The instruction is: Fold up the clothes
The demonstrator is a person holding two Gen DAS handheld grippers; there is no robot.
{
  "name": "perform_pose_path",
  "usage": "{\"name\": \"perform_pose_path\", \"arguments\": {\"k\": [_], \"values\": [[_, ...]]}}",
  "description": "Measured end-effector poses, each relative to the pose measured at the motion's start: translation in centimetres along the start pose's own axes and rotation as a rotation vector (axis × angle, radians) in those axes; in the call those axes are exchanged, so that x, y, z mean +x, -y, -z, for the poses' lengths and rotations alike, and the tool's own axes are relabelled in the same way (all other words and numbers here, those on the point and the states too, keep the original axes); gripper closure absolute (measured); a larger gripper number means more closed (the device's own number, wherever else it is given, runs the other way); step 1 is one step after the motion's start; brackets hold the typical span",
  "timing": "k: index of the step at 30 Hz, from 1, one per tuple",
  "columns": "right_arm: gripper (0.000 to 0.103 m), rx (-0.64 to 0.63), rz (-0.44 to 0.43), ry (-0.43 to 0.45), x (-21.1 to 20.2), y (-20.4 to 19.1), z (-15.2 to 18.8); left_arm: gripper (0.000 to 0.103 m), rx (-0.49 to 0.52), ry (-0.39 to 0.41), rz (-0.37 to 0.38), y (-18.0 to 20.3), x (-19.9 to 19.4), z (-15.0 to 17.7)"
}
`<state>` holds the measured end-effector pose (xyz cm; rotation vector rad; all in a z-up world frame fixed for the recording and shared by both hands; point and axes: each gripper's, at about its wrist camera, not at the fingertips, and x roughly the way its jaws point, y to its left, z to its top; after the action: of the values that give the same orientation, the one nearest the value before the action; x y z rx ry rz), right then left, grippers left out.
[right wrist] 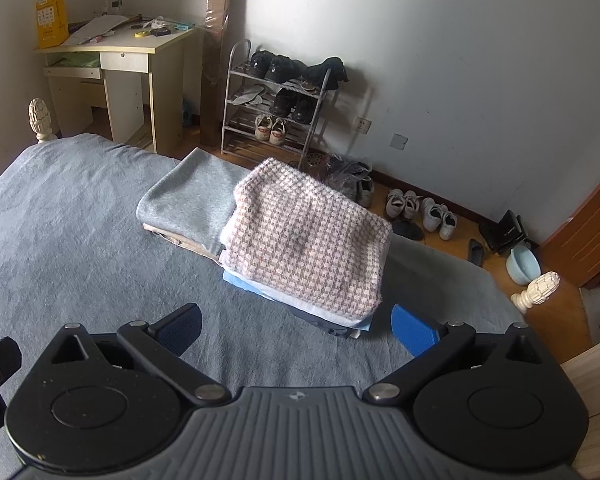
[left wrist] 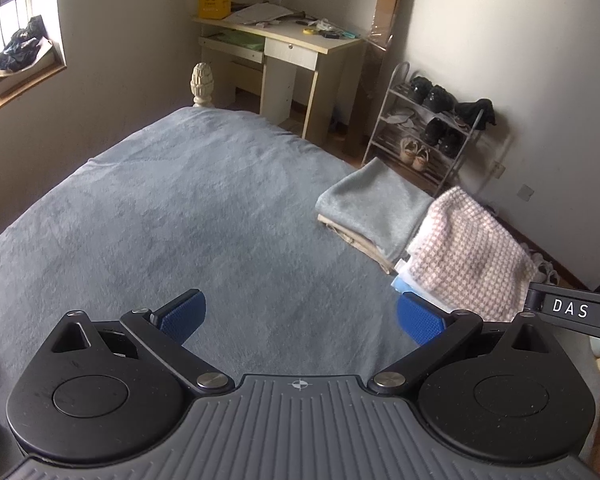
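Two piles of folded clothes lie on the blue-grey bed cover (left wrist: 172,216) (right wrist: 60,220) near its right edge. The nearer pile is topped by a pink-and-white checked garment (left wrist: 464,256) (right wrist: 308,240) over pale blue and dark pieces. The farther pile has a folded grey garment (left wrist: 372,204) (right wrist: 192,196) over a beige one. My left gripper (left wrist: 300,316) hovers open above bare bed cover, left of the piles. My right gripper (right wrist: 296,328) is open just in front of the checked pile, with nothing between its fingers.
A cluttered desk (left wrist: 284,36) (right wrist: 116,48) stands past the foot of the bed. A shoe rack (left wrist: 432,128) (right wrist: 276,100) and loose shoes (right wrist: 416,208) sit along the right wall. Carved bedposts (left wrist: 202,84) (right wrist: 538,288) mark the corners. A window sill (left wrist: 16,72) is at far left.
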<state>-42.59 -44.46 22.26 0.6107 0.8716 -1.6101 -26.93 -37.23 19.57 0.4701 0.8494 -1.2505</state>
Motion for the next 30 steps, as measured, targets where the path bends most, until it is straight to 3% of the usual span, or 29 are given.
{"name": "perform_pose_path", "arguments": {"k": [16,30], "values": [[0.000,-0.013,-0.014,0.020,-0.75,-0.37,0.06,0.000,0.005,0.054,-0.014,0.03,-0.59,-0.72],[0.000,-0.024,-0.028,0.014,-0.64,-0.26,0.18,0.000,-0.008,0.045,-0.020,0.04,-0.65,-0.91]]}}
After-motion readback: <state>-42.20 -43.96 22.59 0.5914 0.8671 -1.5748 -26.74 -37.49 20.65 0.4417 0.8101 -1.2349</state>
